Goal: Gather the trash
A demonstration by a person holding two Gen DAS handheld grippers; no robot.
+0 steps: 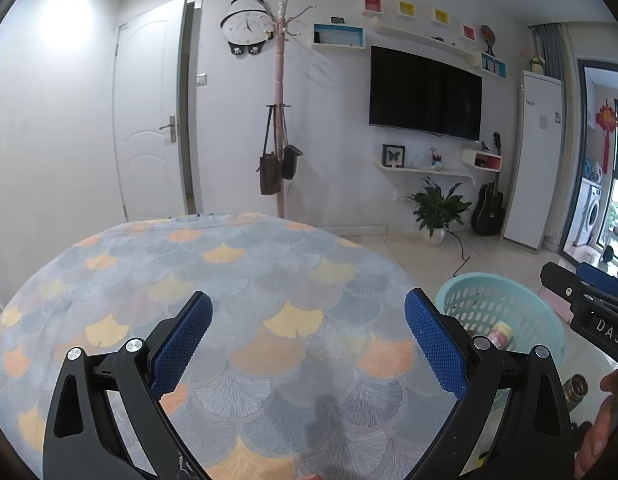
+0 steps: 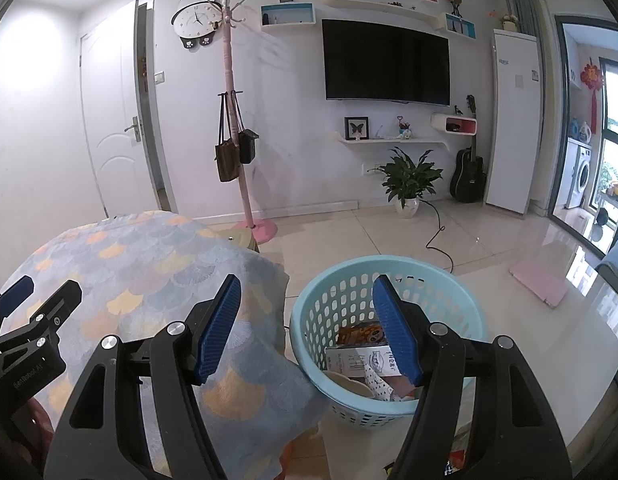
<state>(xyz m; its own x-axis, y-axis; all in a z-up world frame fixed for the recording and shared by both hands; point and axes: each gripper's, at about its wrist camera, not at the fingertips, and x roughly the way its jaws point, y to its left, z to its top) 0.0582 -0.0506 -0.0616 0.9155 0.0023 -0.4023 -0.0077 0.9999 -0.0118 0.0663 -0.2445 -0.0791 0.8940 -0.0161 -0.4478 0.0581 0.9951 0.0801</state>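
A light blue perforated basket [image 2: 349,300] stands on the floor right of the table; it holds several pieces of trash: an orange snack packet [image 2: 359,334], a white printed carton [image 2: 357,362] and a dotted wrapper [image 2: 379,386]. The basket also shows in the left wrist view [image 1: 485,300], with a colourful wrapper [image 1: 501,332] inside. My left gripper [image 1: 307,320] is open and empty above the table with the scale-pattern cloth [image 1: 237,280]. My right gripper [image 2: 307,304] is open and empty, over the table edge and the basket rim.
A pink coat stand [image 2: 233,120] with hanging bags stands behind the table. A potted plant [image 2: 409,184], a black cable [image 2: 437,240] and a guitar [image 2: 467,176] are by the far wall. A pink flat board [image 2: 539,282] lies on the tiled floor at right.
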